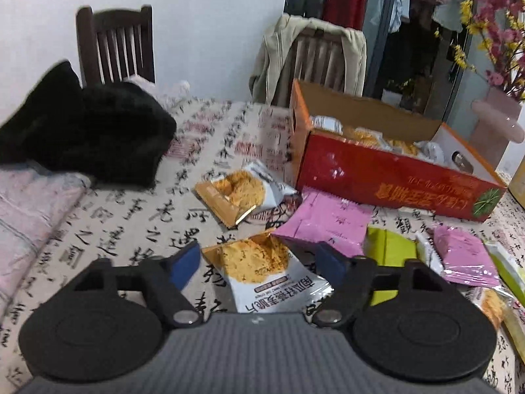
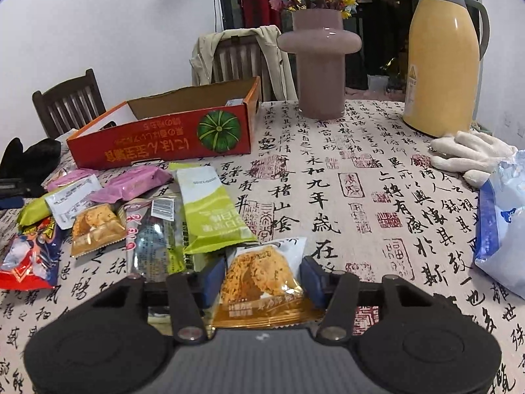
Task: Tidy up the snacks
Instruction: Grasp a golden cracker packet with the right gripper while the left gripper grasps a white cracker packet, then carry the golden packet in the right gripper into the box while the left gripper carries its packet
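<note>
Snacks lie all over our table with its black-writing cloth. In the left wrist view, our left gripper has its blue jaws spread around an oat crisp packet; they stand beside it, and we cannot tell if they touch. In the right wrist view, our right gripper has its jaws close on both sides of another crisp packet, but we cannot tell if they pinch it.

Only the left view shows inside the red pumpkin box: more small packets sit in there. It also shows a black cloth heap. Only the right view shows the yellow thermos jug, a white glove and a blue bag. Both views show the pink vase with flowers, near the box.
</note>
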